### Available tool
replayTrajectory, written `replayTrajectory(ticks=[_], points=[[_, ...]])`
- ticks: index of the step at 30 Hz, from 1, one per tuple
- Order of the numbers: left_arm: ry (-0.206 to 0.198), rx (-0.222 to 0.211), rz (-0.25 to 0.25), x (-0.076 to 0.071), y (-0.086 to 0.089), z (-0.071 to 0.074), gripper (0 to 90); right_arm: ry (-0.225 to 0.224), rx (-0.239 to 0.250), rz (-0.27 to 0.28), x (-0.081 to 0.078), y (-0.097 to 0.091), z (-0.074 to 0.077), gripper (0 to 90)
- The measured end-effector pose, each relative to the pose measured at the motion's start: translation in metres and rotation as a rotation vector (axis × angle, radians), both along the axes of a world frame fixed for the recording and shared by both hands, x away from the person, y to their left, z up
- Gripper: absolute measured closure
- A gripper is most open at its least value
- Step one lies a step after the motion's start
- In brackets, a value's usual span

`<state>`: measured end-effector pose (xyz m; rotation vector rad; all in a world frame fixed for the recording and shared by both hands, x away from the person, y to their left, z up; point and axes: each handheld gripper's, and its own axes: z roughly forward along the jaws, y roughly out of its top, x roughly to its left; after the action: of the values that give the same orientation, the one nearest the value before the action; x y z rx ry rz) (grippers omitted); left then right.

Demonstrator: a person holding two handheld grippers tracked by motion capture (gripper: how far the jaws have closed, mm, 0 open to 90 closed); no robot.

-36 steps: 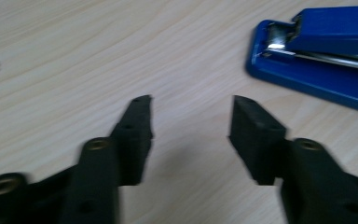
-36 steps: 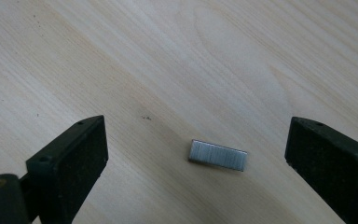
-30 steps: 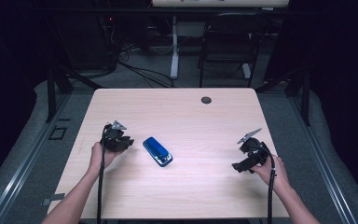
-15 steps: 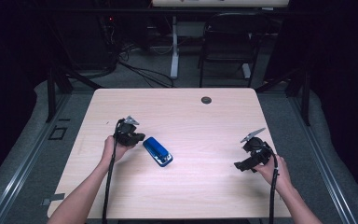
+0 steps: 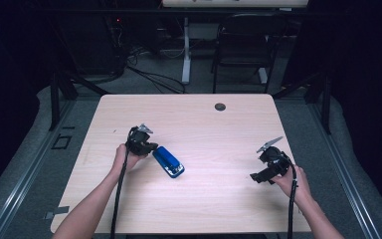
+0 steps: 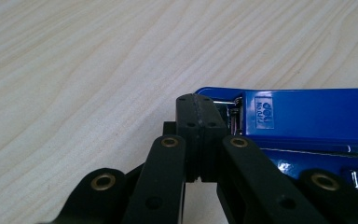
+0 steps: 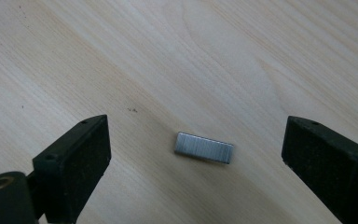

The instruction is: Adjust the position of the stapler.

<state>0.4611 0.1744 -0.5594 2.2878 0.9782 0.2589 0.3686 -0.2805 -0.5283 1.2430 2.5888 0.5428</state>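
Black jaws of the left gripper (image 6: 196, 105) are pressed flat together with nothing between them; they have just been closing, and their tips sit right at the hinge end of the blue stapler (image 6: 307, 121). From above, the left hand (image 5: 125, 158) reaches in from the lower left, with its forearm angled across the wooden table (image 5: 219, 209) and the gripper levelled toward the stapler. The right gripper (image 7: 196, 154) is held low over the table on the person's right, jaws spread wide, with a small silver strip of staples (image 7: 204, 147) lying flat on the wood between them, untouched. The stapler lies near the table's middle, slanted. It is glossy blue on top, with bright metal along its side.
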Motion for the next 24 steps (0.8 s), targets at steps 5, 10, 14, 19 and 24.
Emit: replayTrajectory(ticks=[5,10,14,19,24], points=[[0.015,-0.003,-0.006,0.0000,0.0009,0.0005,90.0,0.001,-0.002,0.009,-0.0005,0.0014,0.0009,7.6],[0.030,-0.002,-0.013,-0.0006,0.0008,0.0012,90.0,0.002,-0.005,0.007,-0.0003,0.0004,0.0004,7.5],[0.043,-0.003,-0.026,-0.0013,0.0012,0.0016,90.0,0.010,0.001,0.010,-0.0002,0.0005,-0.0001,7.4],[0.064,-0.003,-0.045,-0.0027,0.0011,0.0026,90.0,0.015,0.007,0.014,-0.0002,0.0019,-0.0004,7.3],[0.073,0.006,-0.064,-0.0058,0.0007,0.0033,90.0,0.018,-0.002,0.018,0.0001,0.0014,-0.0012,7.3]])
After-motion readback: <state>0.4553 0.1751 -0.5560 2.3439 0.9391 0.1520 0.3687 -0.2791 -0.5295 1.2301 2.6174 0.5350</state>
